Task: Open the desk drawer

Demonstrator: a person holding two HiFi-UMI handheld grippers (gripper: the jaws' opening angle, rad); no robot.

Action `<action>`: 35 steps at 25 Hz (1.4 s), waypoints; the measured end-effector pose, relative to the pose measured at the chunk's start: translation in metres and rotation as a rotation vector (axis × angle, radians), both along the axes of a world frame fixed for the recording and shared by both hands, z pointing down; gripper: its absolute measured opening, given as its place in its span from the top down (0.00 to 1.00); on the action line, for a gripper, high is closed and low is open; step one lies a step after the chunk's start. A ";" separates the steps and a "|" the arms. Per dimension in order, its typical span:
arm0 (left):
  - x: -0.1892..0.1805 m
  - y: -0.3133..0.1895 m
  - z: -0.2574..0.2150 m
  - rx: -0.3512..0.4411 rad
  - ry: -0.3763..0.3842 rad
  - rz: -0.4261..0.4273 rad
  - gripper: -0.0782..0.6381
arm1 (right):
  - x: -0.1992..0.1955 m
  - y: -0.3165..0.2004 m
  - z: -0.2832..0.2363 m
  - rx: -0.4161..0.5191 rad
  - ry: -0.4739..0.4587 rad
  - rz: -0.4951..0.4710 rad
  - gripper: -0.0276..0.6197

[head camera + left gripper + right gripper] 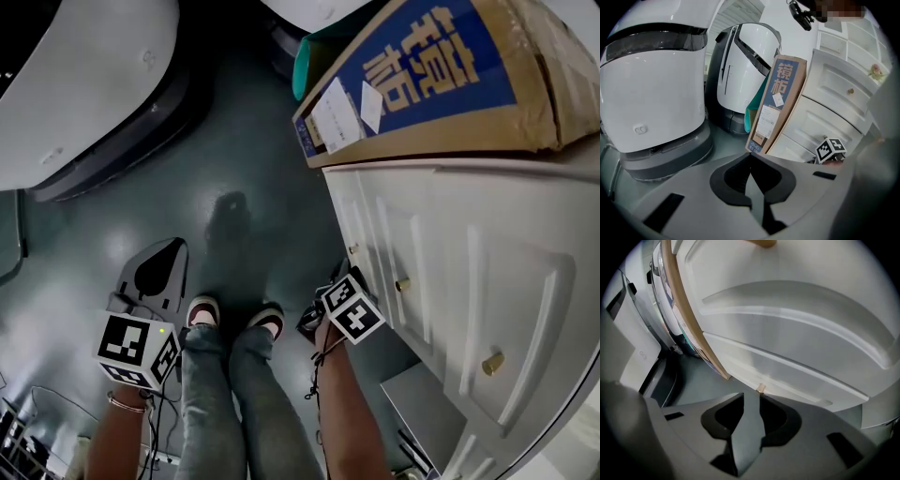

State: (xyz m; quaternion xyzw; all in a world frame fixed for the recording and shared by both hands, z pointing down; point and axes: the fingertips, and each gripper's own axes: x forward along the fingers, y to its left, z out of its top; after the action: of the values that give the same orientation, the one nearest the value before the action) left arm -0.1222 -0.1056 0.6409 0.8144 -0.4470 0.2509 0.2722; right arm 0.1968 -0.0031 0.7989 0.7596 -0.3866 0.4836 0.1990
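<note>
Head view: the right gripper [343, 281] is beside the white desk [525, 216]. Its drawer [422, 272] is shut. A box [441, 75] leans on the desk.

Left gripper view: the left gripper [750, 157] has its jaws together, holding nothing.

Right gripper view: the jaws are apart, with a small knob [761, 388] just past them.

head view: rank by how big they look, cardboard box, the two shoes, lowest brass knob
1. cardboard box, by far the largest
2. left shoe and right shoe: look alike, not ranked apart
3. lowest brass knob, smallest
</note>
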 end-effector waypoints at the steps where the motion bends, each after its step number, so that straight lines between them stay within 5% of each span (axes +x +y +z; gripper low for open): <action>1: 0.001 -0.003 0.003 0.003 0.001 0.000 0.87 | 0.002 -0.002 0.005 0.001 0.001 0.005 0.78; 20: 0.010 -0.016 0.045 0.014 -0.016 0.057 0.87 | 0.026 -0.009 0.063 0.031 -0.014 0.179 0.77; 35: 0.008 -0.019 0.043 0.003 -0.014 0.055 0.87 | 0.033 -0.018 0.071 -0.007 -0.028 0.195 0.81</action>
State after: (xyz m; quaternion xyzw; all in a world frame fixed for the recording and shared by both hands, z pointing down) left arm -0.1139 -0.1243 0.6843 0.8250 -0.4265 0.2635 0.2608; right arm 0.2293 -0.0210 0.8703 0.7861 -0.3120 0.5126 0.1481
